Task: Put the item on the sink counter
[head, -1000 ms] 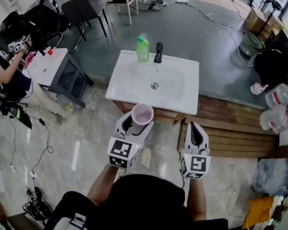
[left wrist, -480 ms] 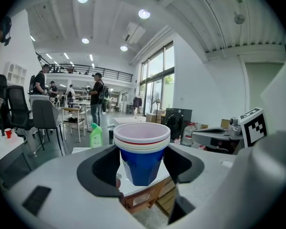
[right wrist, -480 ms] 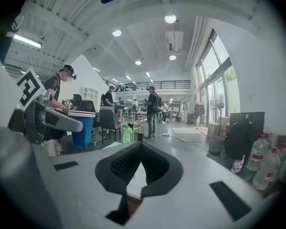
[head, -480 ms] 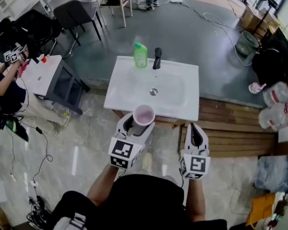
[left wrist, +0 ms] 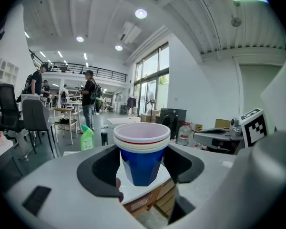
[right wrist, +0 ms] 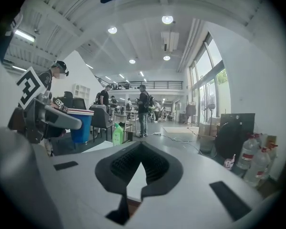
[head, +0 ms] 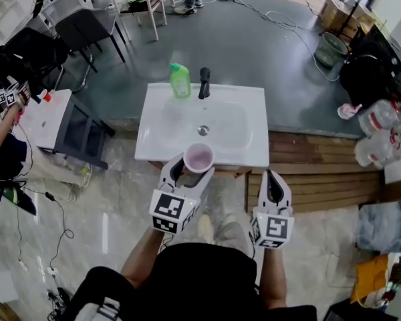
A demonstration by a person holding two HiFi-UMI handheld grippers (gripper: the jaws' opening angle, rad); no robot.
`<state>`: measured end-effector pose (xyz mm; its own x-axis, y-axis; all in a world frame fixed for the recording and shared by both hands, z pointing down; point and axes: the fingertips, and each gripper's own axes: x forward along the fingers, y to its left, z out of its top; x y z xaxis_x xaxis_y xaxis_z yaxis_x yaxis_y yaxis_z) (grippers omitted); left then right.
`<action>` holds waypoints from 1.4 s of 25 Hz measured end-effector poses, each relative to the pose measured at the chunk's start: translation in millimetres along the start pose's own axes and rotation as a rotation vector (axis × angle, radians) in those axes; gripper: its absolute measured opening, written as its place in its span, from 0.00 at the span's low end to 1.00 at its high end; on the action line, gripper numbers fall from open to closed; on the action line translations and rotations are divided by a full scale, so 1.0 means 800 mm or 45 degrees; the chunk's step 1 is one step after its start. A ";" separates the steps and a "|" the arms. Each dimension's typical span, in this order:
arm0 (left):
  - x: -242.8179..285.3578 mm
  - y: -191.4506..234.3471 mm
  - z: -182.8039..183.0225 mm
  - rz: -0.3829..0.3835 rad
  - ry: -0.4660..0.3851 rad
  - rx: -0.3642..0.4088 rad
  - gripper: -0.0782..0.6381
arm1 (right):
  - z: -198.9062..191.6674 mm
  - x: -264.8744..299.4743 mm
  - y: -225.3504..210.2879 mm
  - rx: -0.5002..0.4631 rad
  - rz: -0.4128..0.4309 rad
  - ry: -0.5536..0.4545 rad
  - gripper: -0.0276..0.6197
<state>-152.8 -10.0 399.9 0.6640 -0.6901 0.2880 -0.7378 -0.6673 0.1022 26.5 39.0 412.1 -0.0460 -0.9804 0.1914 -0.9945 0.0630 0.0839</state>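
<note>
Grey floor (head: 274, 59), tall windows (left wrist: 150, 80) — ceiling lights (left wrist: 140, 14), grey chairs (head: 87, 27)

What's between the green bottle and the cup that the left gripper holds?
In the head view, just the bare sink basin with its drain lies between the green bottle and the cup.

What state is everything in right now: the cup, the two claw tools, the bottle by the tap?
blue cup: upright, gripped, not yet set down.
left gripper: shut on the blue cup.
right gripper: shut, holding nothing.
green bottle: upright on the sink counter, beside the faucet.
</note>
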 end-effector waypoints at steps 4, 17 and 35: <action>0.024 -0.008 0.003 -0.027 0.008 0.016 0.50 | -0.004 0.005 -0.021 0.005 -0.030 0.039 0.04; 0.151 -0.033 0.047 -0.058 0.005 0.076 0.50 | 0.003 0.087 -0.130 0.039 -0.060 -0.039 0.04; 0.314 -0.042 0.063 -0.069 0.028 0.063 0.50 | -0.028 0.196 -0.223 0.066 -0.010 0.031 0.04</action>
<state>44.8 -175.1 420.7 0.6997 -0.6465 0.3040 -0.6935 -0.7170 0.0714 198.7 -121.6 449.0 -0.0366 -0.9759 0.2151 -0.9984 0.0451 0.0348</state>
